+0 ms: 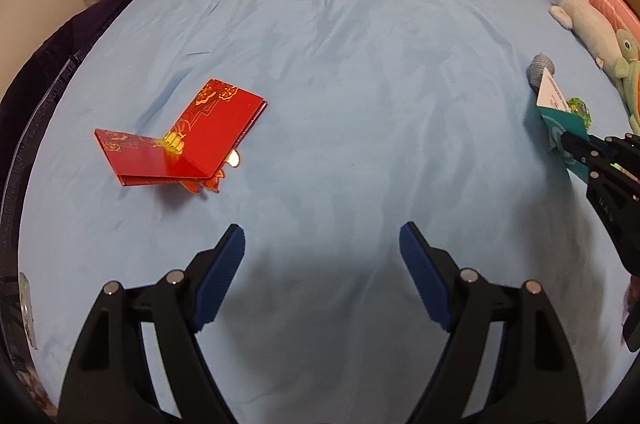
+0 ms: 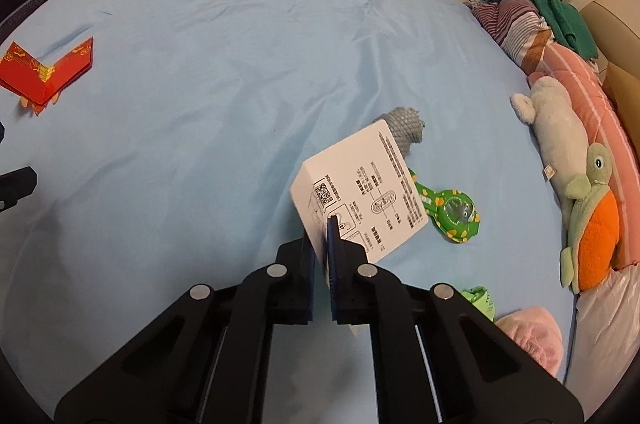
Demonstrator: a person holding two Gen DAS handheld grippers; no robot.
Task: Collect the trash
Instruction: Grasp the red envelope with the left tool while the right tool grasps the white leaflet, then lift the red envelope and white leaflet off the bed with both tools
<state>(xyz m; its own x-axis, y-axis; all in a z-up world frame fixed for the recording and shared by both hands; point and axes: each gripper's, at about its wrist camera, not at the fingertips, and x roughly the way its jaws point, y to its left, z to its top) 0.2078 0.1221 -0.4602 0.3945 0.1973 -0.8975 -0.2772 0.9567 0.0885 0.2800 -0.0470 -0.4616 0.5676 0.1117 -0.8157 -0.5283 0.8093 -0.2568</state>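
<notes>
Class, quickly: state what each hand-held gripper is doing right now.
Left hand-held gripper: open, empty.
Right hand-held gripper: closed on the box.

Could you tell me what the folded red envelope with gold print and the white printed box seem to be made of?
The folded red envelope with gold print looks like glossy coated paper: sharp creases, bright glare. The white printed box, clamped in the right gripper, seems matte thin cardboard: flat faces, crisp edges.

Bed with light-blue sheet (image 2: 240,44), wrinkled, is carrying everything. Red folded envelope (image 1: 180,140) is lying at left. Grey knit item (image 2: 404,128) and green wrapper (image 2: 452,210) are resting at right. Plush toys (image 2: 560,136), pink cloth (image 2: 532,332) and piled clothes (image 2: 520,16) are lining the right edge.
</notes>
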